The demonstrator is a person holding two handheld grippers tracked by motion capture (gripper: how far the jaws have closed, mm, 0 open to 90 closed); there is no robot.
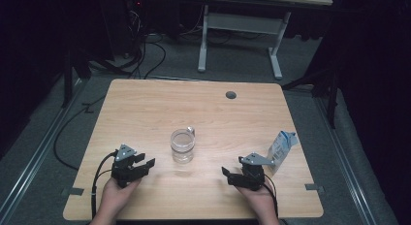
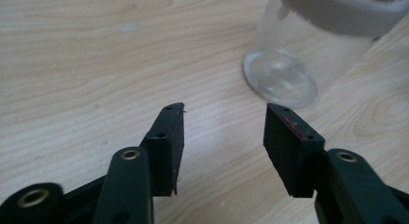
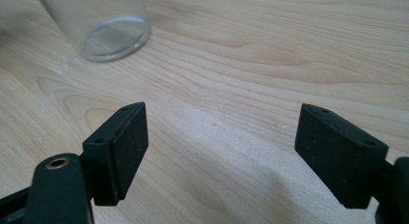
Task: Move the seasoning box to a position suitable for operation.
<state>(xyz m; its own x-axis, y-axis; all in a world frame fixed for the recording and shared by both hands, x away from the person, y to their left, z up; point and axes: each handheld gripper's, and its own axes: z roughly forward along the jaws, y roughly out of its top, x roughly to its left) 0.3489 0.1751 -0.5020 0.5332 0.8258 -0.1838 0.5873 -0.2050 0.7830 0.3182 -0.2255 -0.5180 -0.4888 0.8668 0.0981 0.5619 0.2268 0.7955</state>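
Your clear glass jar (image 1: 182, 145) stands upright mid-tabletop (image 1: 145, 108), looking empty, something small and metallic at its far rim. It sits between your hands, nearer your left gripper (image 1: 144, 165), whose fingers (image 2: 166, 137) are partly spread with nothing between them. Your right gripper (image 1: 231, 175) gapes wide, holding nothing. A small carton (image 1: 281, 147) stands just beside it.

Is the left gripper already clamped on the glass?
No: in the left gripper view the left gripper has open jaws with bare table between them, and the glass stands ahead, untouched.
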